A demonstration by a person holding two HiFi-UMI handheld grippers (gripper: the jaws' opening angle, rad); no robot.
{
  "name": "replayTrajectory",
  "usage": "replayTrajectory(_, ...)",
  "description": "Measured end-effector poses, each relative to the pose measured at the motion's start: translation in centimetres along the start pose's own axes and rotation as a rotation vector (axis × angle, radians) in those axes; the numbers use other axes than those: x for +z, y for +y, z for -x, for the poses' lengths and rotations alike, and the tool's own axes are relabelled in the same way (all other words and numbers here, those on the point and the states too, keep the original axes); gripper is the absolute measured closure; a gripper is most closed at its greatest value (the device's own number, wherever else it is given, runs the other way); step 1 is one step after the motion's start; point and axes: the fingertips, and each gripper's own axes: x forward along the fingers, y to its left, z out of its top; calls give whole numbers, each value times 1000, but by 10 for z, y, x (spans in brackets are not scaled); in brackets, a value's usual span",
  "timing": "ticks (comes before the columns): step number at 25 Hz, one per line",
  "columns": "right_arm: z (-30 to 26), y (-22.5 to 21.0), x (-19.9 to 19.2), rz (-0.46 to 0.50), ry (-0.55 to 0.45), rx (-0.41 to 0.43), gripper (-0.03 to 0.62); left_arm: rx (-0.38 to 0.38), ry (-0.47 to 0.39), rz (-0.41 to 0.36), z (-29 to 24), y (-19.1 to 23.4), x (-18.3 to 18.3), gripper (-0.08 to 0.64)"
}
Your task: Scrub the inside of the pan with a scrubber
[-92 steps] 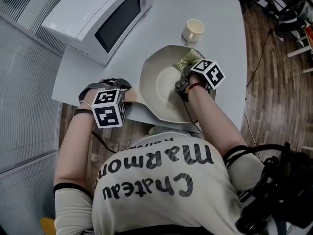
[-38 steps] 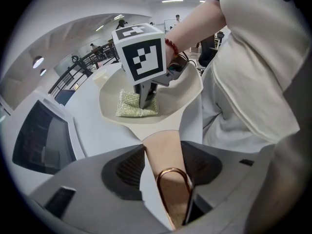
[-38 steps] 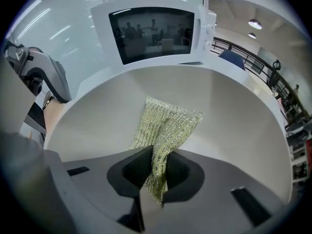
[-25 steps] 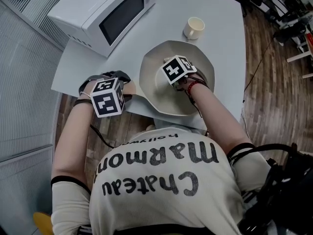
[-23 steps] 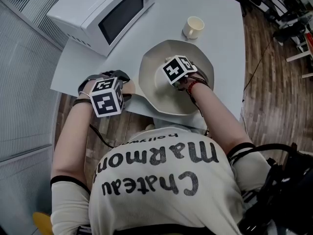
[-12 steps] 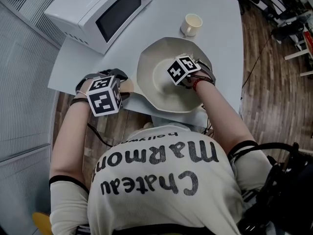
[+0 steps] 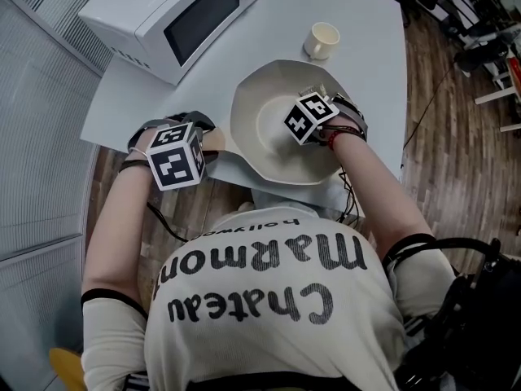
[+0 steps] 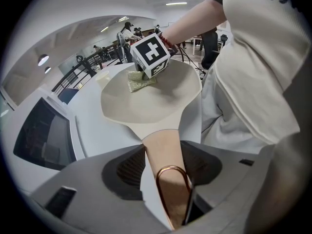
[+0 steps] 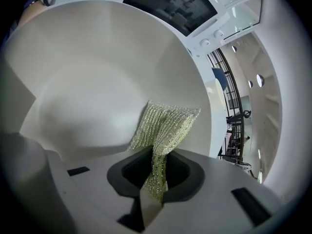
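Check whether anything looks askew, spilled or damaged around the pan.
Nothing stands out. The pan sits on the table, handle in the left tool; the right tool pinches the scrubber inside it. The cup stands upright.

The pan is looking smooth and matt inside. The scrubber is glinting, a rough, shiny woven mesh. The handle is looking like smooth pale wood, with a shiny copper-coloured metal ring. At eleven o'clock from the pan, the microwave is showing glossy dark glass. At three o'clock, the floor is showing wood planks.
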Motion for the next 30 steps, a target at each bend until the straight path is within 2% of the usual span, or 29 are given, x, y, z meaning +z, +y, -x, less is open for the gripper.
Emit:
replayTrajectory(16,29,-44,-13,56,-44,-98,540,1,11,13,-1,0,-2,331)
replayTrajectory(19,36,-53,-14,12,-67,-94,540,-3,7,23,-1,0,-1,331)
replayTrajectory(21,45,-56,-8,-62,-113,-48,540,-5,3,28,1,0,-1,331)
replayTrajectory(22,53,-54,-1,-115,-160,2,540,-5,0,30,1,0,-1,331)
replayTrajectory(23,63,-48,8,-181,-221,86,540,-5,-3,32,1,0,-1,330)
replayTrajectory(24,75,-36,19,-260,-289,217,540,-5,-5,33,1,0,-1,330)
replayTrajectory(25,88,-19,30,-347,-353,398,540,-5,-5,34,2,0,-1,328)
replayTrajectory(28,135,47,64,-555,-478,1028,540,-13,-3,37,2,0,-1,327)
replayTrajectory(29,148,64,72,-586,-495,1178,540,-17,-4,39,2,-1,-1,327)
replayTrajectory(30,157,78,79,-600,-504,1283,540,-21,-6,43,2,-1,-1,327)
